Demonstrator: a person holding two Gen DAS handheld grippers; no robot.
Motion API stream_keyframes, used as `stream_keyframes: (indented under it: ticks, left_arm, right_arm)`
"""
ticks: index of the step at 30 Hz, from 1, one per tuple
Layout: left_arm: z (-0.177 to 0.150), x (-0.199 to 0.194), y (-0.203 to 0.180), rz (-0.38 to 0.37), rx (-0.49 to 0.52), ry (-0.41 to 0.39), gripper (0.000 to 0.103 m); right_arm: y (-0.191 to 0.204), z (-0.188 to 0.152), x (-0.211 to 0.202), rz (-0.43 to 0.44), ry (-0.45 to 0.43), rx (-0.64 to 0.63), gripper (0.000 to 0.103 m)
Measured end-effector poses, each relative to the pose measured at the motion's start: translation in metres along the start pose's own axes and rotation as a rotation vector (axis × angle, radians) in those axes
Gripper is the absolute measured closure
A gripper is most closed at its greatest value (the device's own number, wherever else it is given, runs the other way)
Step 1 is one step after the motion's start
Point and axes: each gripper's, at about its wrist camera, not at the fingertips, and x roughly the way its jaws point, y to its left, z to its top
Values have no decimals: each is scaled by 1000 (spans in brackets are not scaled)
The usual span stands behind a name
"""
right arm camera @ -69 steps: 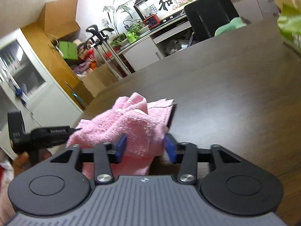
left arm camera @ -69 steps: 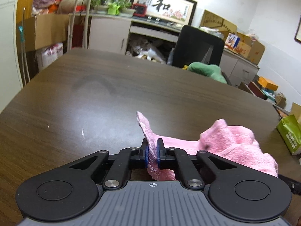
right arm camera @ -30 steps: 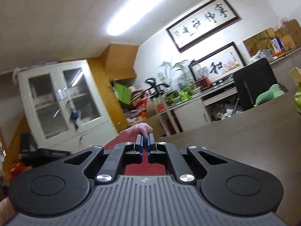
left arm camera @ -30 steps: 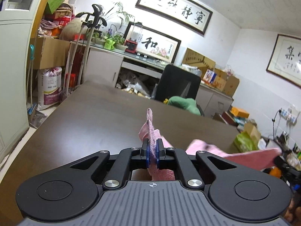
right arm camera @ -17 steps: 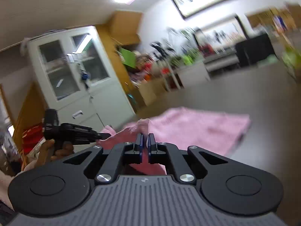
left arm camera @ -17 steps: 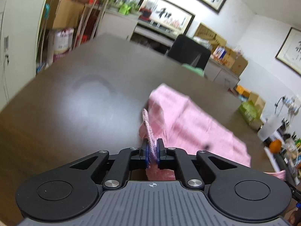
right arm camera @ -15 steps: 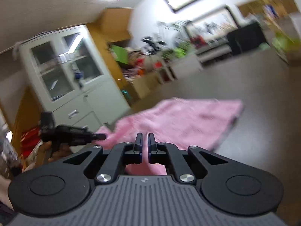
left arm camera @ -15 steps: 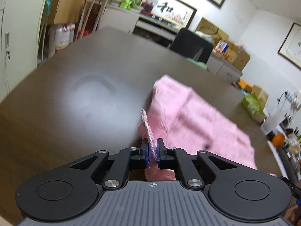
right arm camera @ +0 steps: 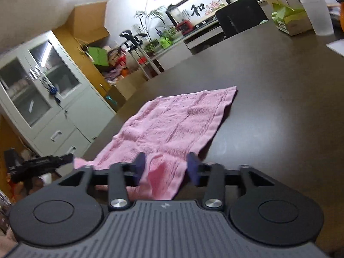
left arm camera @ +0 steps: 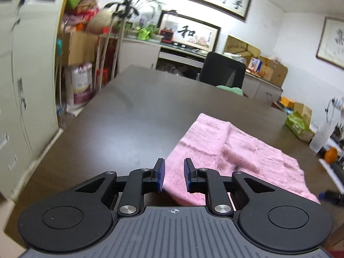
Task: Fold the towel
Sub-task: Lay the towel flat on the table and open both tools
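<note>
The pink towel lies spread out on the dark wooden table. It also shows in the right wrist view, nearly flat with a small raised fold by the near edge. My left gripper is open, its jaws either side of the towel's near left corner without pinching it. My right gripper is open, its jaws either side of the near right corner. The left gripper's tip shows at the left of the right wrist view.
A black office chair stands at the table's far end. A green tissue box and a translucent cup sit at the table's right side; both also show in the right wrist view, box, cup. White cabinets stand left.
Both grippers shook the towel out over the table, laid it flat, then opened and let go of its near corners.
</note>
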Motion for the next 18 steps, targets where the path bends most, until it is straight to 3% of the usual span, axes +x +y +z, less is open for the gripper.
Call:
stream_keyframes:
  ticks: [4, 8, 11, 18]
  left_arm:
    - [2, 24, -21, -49, 79, 54, 74]
    - [-1, 54, -40, -105, 139, 140, 71]
    - [-4, 72, -49, -122, 158, 201, 71]
    - [4, 104, -63, -100, 227, 238, 67]
  right_arm:
    - [16, 18, 23, -100, 67, -96, 53]
    - [22, 31, 48, -116, 158, -126, 50]
    - [26, 41, 67, -128, 226, -148, 43]
    - [31, 61, 103, -172, 340, -203, 40]
